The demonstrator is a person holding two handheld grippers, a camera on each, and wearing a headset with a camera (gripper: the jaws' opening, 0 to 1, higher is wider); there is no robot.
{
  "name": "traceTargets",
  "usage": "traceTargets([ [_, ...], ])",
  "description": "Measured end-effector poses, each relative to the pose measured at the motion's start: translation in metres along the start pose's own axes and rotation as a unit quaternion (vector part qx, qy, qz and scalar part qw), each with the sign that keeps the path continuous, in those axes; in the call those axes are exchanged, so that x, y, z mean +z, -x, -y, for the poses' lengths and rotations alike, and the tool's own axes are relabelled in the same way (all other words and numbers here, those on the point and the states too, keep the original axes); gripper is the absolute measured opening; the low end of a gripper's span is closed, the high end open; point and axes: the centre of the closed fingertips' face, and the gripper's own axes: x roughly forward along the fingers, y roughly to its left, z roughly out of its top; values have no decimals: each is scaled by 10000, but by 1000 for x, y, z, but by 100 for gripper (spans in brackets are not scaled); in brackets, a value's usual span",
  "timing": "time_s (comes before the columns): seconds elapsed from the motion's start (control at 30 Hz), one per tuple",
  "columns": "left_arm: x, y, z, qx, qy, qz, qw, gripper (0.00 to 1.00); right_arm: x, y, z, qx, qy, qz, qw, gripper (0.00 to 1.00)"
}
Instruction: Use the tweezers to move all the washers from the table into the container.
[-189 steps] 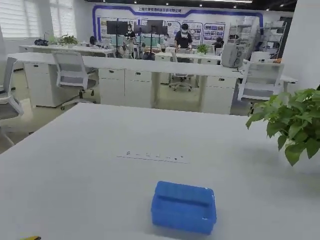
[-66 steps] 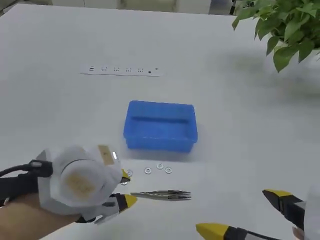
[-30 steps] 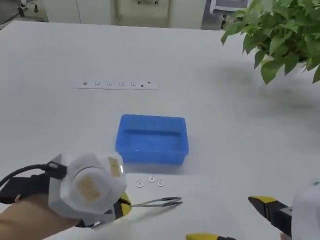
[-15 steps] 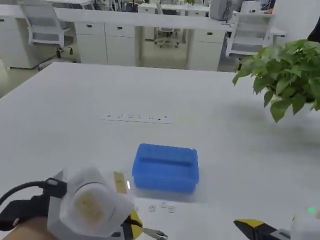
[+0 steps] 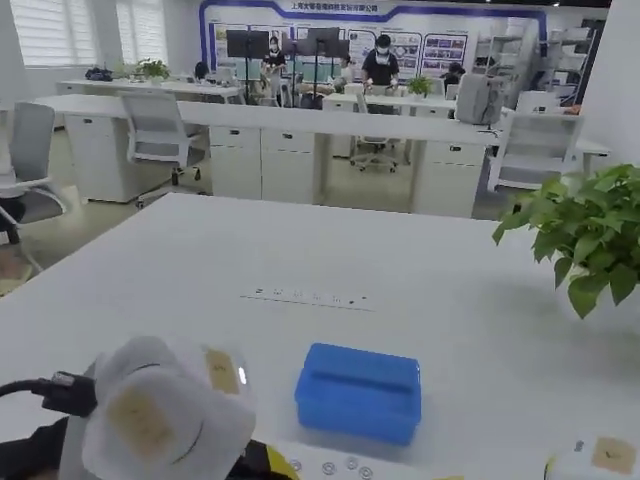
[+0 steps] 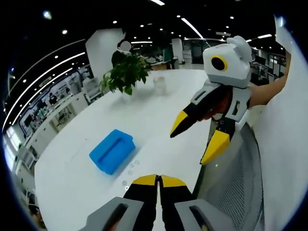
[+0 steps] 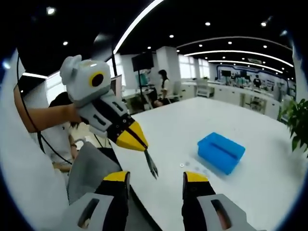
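Left gripper: jaws closed, tweezers clamped. Right gripper: jaws held apart, nothing held. Blue container on counter; washers at its 6 o'clock.

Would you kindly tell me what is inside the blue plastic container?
The visible upper part of the blue plastic container looks empty; its near wall hides the floor. The small metal washers lie on the white table in front of it.

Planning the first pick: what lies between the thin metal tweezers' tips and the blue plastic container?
Small metal washers lie there, in the right gripper view: beyond the tweezers held by the left gripper, before the container.
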Motion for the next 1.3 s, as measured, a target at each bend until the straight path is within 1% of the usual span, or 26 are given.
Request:
traceTargets([
  [0.03, 3, 5, 2, -11, -28, 33, 10000, 0, 1, -2, -6, 170, 69, -50, 9998, 39],
  [0.07, 6, 8, 3, -29, -46, 53, 10000, 0, 1, -4, -9, 269, 162, -81, 9995, 37],
  [0.1, 9, 11, 5, -85, -68, 82, 9999, 0, 0, -6, -13, 419, 299, -200, 9985, 34],
  [0.13, 13, 16, 8, -207, -63, 121, 9997, 0, -1, -7, -14, 467, 392, -273, 9978, 32],
  [0.17, 16, 19, 10, -285, -66, 144, 9995, 0, 0, -9, -13, 439, 488, -298, 9974, 32],
  [0.23, 23, 27, 15, -479, -133, 235, 9985, 0, 4, -12, -17, 552, 552, -270, 9966, 31],
  [0.27, 28, 32, 17, -599, -184, 296, 9976, 0, 6, -13, -21, 739, 574, -290, 9952, 31],
  [0.33, 35, 38, 19, -730, -230, 383, 9963, 0, 11, -15, -26, 951, 640, -284, 9930, 27],
  [0.37, 39, 43, 22, -870, -292, 444, 9948, 0, 13, -15, -31, 1107, 686, -298, 9910, 26],
  [0.4, 42, 47, 23, -934, -322, 476, 9940, 0, 17, -15, -34, 1203, 692, -289, 9899, 25],
  [0.47, 49, 53, 26, -1096, -426, 591, 9913, 0, 23, -18, -37, 1312, 751, -258, 9882, 25],
  [0.53, 52, 58, 28, -1205, -420, 589, 9901, 0, 26, -20, -39, 1405, 793, -301, 9864, 24],
  [0.57, 55, 60, 29, -1252, -426, 612, 9893, 0, 28, -21, -42, 1515, 913, -334, 9837, 22],
  [0.63, 59, 63, 31, -1289, -481, 686, 9881, 0, 31, -23, -44, 1577, 1115, -397, 9804, 17],
  [0.7, 61, 65, 32, -1352, -475, 700, 9872, 0, 31, -26, -46, 1646, 1230, -468, 9775, 12],
  [0.73, 61, 65, 33, -1359, -469, 701, 9871, 0, 30, -28, -48, 1707, 1264, -543, 9757, 10],
  [0.8, 61, 66, 32, -1336, -474, 736, 9872, 0, 28, -32, -50, 1788, 1221, -617, 9743, 11],
  [0.87, 61, 68, 32, -1337, -402, 783, 9871, 0, 25, -35, -53, 1893, 1327, -687, 9705, 8],
  [0.9, 59, 68, 32, -1348, -386, 762, 9872, 0, 26, -36, -55, 1920, 1295, -666, 9705, 8],
  [0.97, 57, 68, 31, -1333, -346, 725, 9878, 0, 23, -39, -58, 2016, 1313, -742, 9678, 8],
  [1.07, 52, 65, 29, -1251, -146, 722, 9894, 0, 20, -43, -60, 2093, 1441, -795, 9639, 6],
  [1.17, 48, 58, 18, -842, 13, 1014, 9913, 0, 16, -49, -58, 2093, 1493, -799, 9631, 4],
  [1.2, 47, 56, 15, -707, 275, 1209, 9898, 0, 15, -53, -55, 2052, 1446, -797, 9647, 4],
  [1.23, 45, 55, 12, -590, 452, 1299, 9887, 0, 15, -56, -51, 2014, 1398, -772, 9664, 4],
  [1.27, 42, 54, 8, -391, 631, 1395, 9874, 0, 15, -58, -49, 1975, 1350, -754, 9680, 4],
  [1.3, 39, 54, 6, -299, 717, 1447, 9864, 0, 14, -60, -46, 1919, 1305, -737, 9699, 3],
])
